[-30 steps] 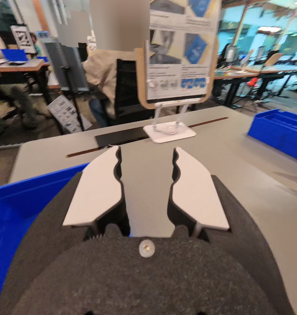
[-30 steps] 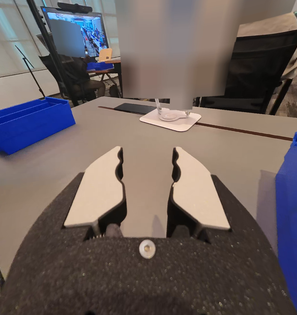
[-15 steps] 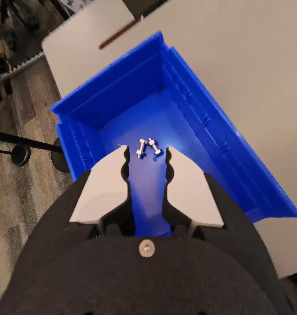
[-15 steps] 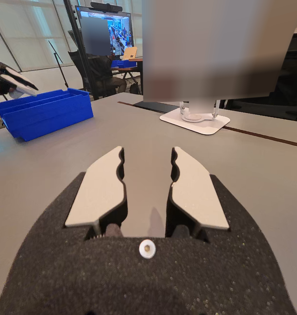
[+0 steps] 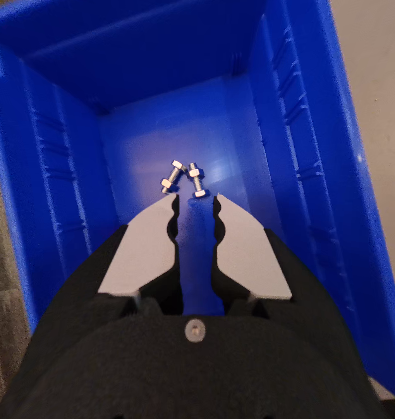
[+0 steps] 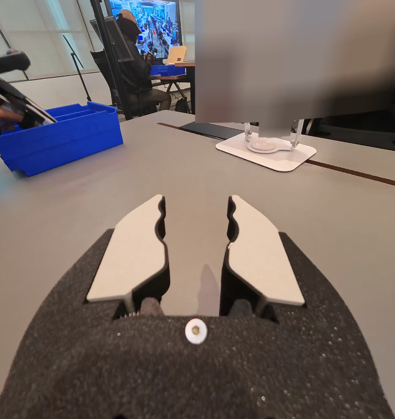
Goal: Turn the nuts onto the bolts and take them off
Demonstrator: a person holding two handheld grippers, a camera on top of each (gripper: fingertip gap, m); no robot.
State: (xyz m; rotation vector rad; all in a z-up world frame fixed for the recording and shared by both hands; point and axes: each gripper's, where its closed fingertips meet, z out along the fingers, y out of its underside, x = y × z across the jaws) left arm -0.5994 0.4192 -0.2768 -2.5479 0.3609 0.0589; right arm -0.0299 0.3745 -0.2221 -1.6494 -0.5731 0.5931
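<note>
Just past our left gripper (image 5: 196,198), jaws apart, lie two nutted bolts (image 5: 197,179), shafts pointing away; right gripper (image 6: 196,198) (also apart) idles far off.

No readable text, label, brand, number or sign was found, the blue bin (image 5: 305,140) and its bolts (image 5: 197,181) were left unmarked, the far screen (image 6: 146,27) was shown too small for anything to be made out
</note>
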